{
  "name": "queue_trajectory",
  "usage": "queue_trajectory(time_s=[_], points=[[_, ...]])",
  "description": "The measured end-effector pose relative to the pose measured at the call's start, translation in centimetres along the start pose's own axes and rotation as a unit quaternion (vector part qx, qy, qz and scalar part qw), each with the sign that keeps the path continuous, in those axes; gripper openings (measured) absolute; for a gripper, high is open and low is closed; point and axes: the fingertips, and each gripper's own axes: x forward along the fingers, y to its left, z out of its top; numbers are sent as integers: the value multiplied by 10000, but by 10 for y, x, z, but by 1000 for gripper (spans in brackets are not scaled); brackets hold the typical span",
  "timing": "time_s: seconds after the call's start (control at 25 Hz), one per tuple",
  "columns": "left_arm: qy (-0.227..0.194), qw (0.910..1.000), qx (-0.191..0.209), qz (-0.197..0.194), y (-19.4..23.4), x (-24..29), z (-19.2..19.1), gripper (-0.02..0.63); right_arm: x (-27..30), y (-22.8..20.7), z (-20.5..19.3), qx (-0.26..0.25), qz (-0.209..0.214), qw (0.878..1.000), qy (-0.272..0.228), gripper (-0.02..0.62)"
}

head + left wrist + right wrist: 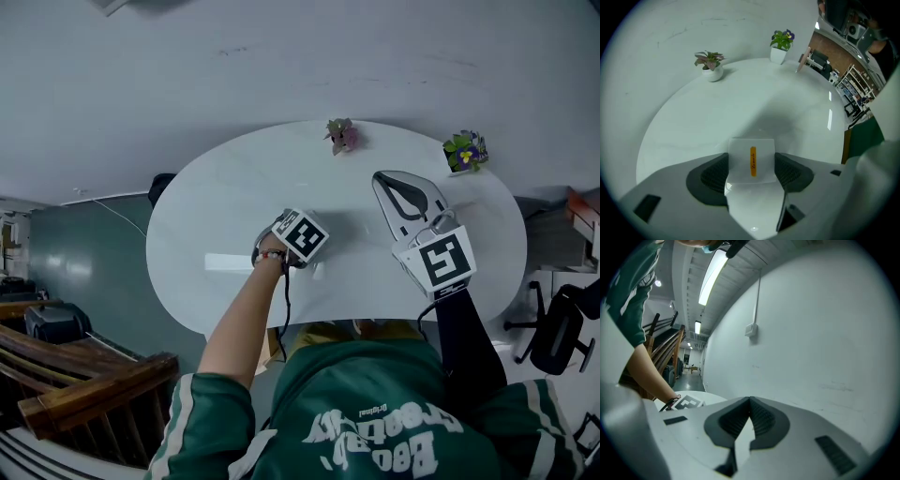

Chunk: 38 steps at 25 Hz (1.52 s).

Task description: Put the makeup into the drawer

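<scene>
A small white makeup box (751, 159) with an orange label stands on the white oval table (225, 206). My left gripper (751, 169) points steeply down over it, and its dark pads (712, 176) sit against the box's two sides, shut on it. In the head view only that gripper's marker cube (301, 234) shows near the table's front middle; the box is mostly hidden under it. My right gripper (392, 183) hovers to the right over the table, pointing at the wall, its jaws shut tip to tip with nothing in them (750, 401). No drawer is in view.
Two small potted plants stand at the table's far edge: a pink-leaved one (341, 135) and a purple-flowered one (465, 152). A plain wall rises behind the table. An office chair (562, 328) is at the right and wooden furniture (84, 375) at the lower left.
</scene>
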Motion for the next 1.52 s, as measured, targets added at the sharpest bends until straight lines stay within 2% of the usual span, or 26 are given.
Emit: queue_trajectory(time_s=[0.08,0.2,0.32,0.44,0.72,0.92,1.0,1.16,1.2,1.24,1.4,1.52], points=[[-186,9997,11,165,0,-10,2,307,-1,0,4,1,-11,10000,-41,5],[-767,9954,-206,538,7,-38,12,305,-4,0,8,3,-35,10000,-85,5],[-1424,9844,-375,968,17,-72,24,305,-3,3,16,-29,-23,9999,-161,5],[-2033,9677,-527,1394,24,-110,32,307,-4,10,25,-113,31,9996,-245,5],[-3164,9159,-1065,2229,30,-191,35,307,-3,23,45,-266,103,9986,-437,4],[-3791,8760,-1436,2612,29,-237,31,307,0,34,57,-367,225,9975,-561,5],[-4098,8541,-1595,2777,28,-257,28,307,2,39,61,-414,293,9968,-615,5],[-4735,7971,-1723,3327,26,-298,15,307,3,51,65,-486,344,9962,-643,5],[-4803,7877,-1764,3432,25,-304,10,307,5,55,64,-498,387,9960,-631,3],[-4824,7823,-1814,3497,26,-306,3,307,8,60,64,-503,452,9957,-633,5],[-4756,7741,-2004,3666,30,-312,-26,307,24,84,67,-521,773,9933,-684,3],[-4713,7631,-2198,3837,34,-320,-55,307,38,109,76,-530,1039,9897,-834,5]])
